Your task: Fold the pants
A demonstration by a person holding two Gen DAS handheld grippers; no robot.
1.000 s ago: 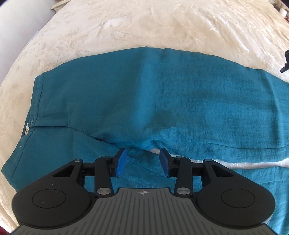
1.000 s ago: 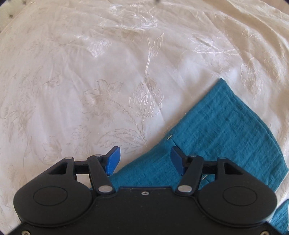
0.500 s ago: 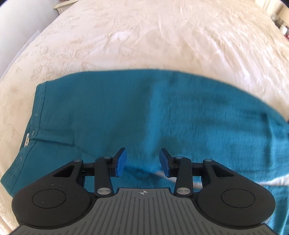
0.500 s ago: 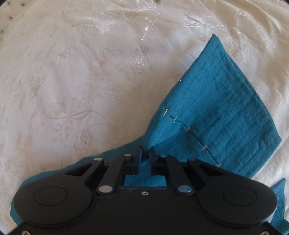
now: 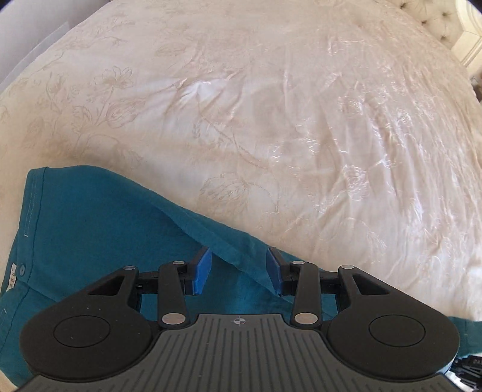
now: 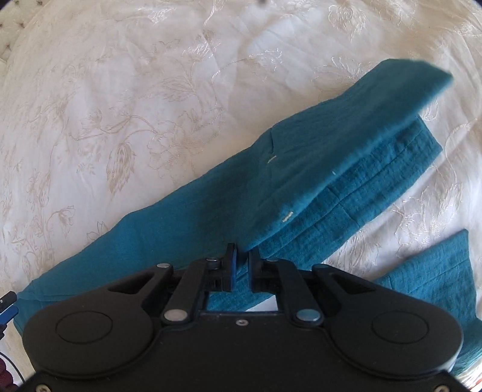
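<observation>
Teal pants (image 5: 99,223) lie on a cream embroidered bedspread (image 5: 271,120). In the left wrist view their waistband with a button and label is at the far left, and a folded edge runs down to the right. My left gripper (image 5: 238,271) is open, its blue pads straddling that edge without closing on it. In the right wrist view my right gripper (image 6: 241,265) is shut on a pant leg (image 6: 316,169) and holds it lifted and doubled over, its hem end up to the right. The other leg's end (image 6: 436,271) lies at the right.
The bedspread (image 6: 150,105) fills the rest of both views. A tufted headboard (image 5: 439,24) and pale furniture show at the top right of the left wrist view. The other gripper's blue tip (image 6: 7,310) shows at the right wrist view's left edge.
My right gripper shut on the pant leg, lifted it and carried it over. My left gripper, still open, moved across the pants to their far folded edge.
</observation>
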